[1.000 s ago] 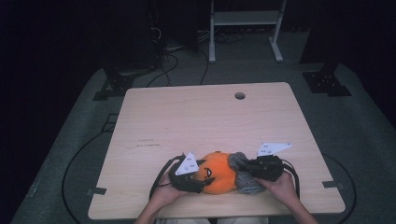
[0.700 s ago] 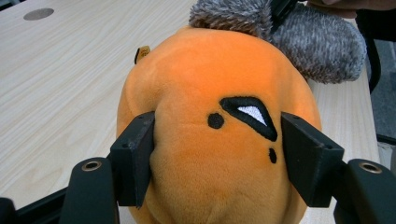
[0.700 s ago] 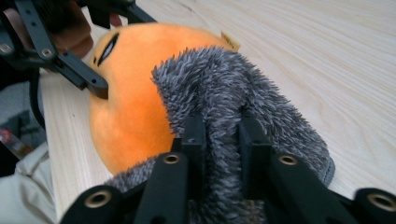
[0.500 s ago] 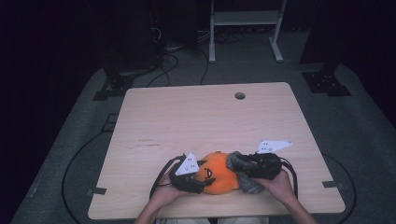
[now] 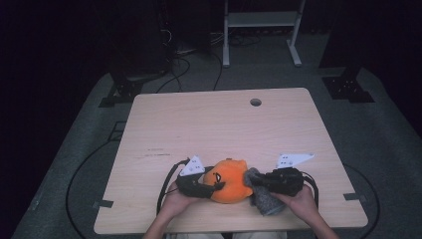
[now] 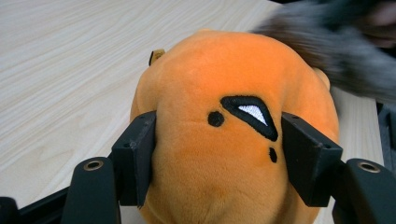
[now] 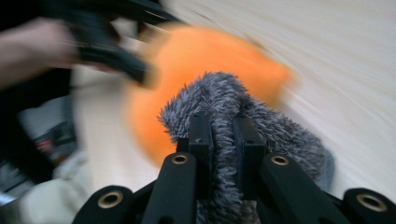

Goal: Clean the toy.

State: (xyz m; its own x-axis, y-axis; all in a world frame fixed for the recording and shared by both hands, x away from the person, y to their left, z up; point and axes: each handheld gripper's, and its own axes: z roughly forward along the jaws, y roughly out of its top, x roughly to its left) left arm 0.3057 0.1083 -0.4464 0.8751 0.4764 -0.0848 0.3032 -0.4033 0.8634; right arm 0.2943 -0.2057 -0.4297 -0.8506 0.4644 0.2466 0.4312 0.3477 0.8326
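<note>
Sitting in a dark room, on grey carpet, a pale wooden table (image 5: 219, 124), with the work going on at its near edge.

Coming in from the bottom of the high view, two forearms, each hand gripping a black tool. Lying between them, just inside the near edge, an orange plush toy (image 5: 230, 180), resting on the wood, with a grey fuzzy cloth (image 5: 263, 198) touching its right side.

Left tool (image 5: 211, 186) pinching the orange plush toy (image 6: 224, 140) from the left: jaws pressing into the soft body on either side, black-and-white embroidered eye and small dots showing between them in the left gripper view. Fabric bulging slightly around the pads. Grey fuzzy cloth (image 6: 336, 56) showing blurred at the upper right of that view, lying against the toy's far side.

Right tool (image 5: 261, 181) having just been closing, now pressed nearly together on the grey fuzzy cloth (image 7: 224, 112), with a fold of the pile squeezed between the two jaws. Orange plush toy (image 7: 210, 60) appearing blurred right behind the cloth in the right gripper view, the other hand and its tool smeared at the upper left.

Farther across the table, bare wood with faint marks, then a small round hole (image 5: 256, 102) near the far edge. Beyond the table, cables trailing over the carpet and a white metal frame (image 5: 261, 30) standing at the back.
</note>
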